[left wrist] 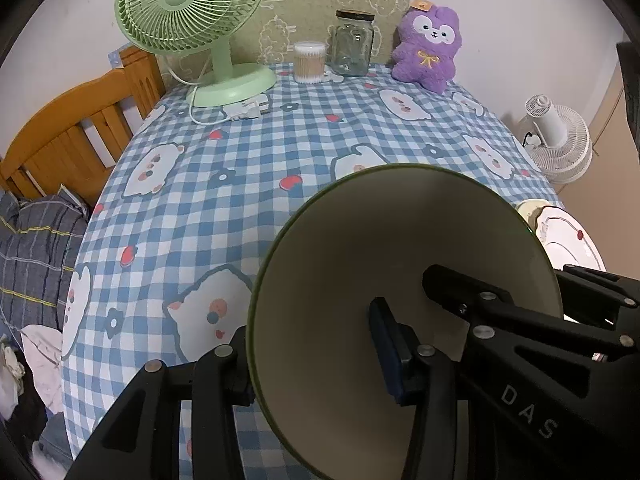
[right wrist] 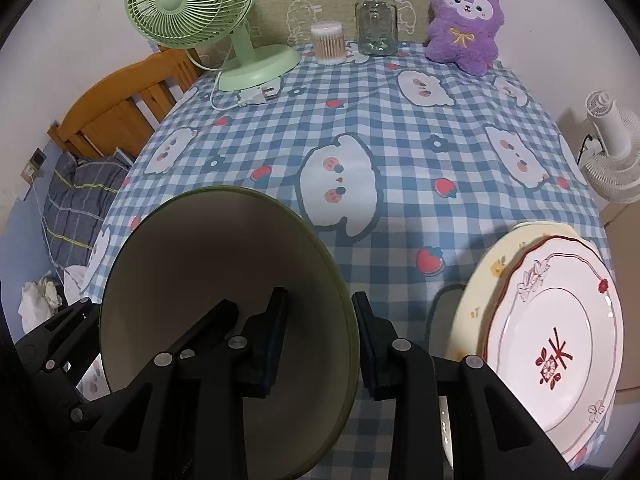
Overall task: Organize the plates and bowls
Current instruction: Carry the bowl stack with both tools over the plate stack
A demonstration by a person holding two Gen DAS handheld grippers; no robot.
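A green-rimmed cream bowl [left wrist: 380, 264] is held tilted above the checked tablecloth, and both grippers straddle its rim. My left gripper [left wrist: 308, 356] has one finger inside the bowl and one outside on its left edge. In the right wrist view the same bowl [right wrist: 208, 264] has my right gripper [right wrist: 322, 340] across its right edge, with a small gap at the outer finger. A white plate with red pattern [right wrist: 560, 320] lies on a cream plate [right wrist: 484, 264] at the table's right edge; they also show in the left wrist view [left wrist: 568, 236].
A green desk fan [right wrist: 192, 4] with cord and plug, a cotton-swab tub [right wrist: 328, 42], a glass jar [right wrist: 376, 20] and a purple plush toy [right wrist: 466, 20] stand along the table's back edge. A wooden bed frame [left wrist: 72, 132] is left; a white fan [right wrist: 612, 148] is right.
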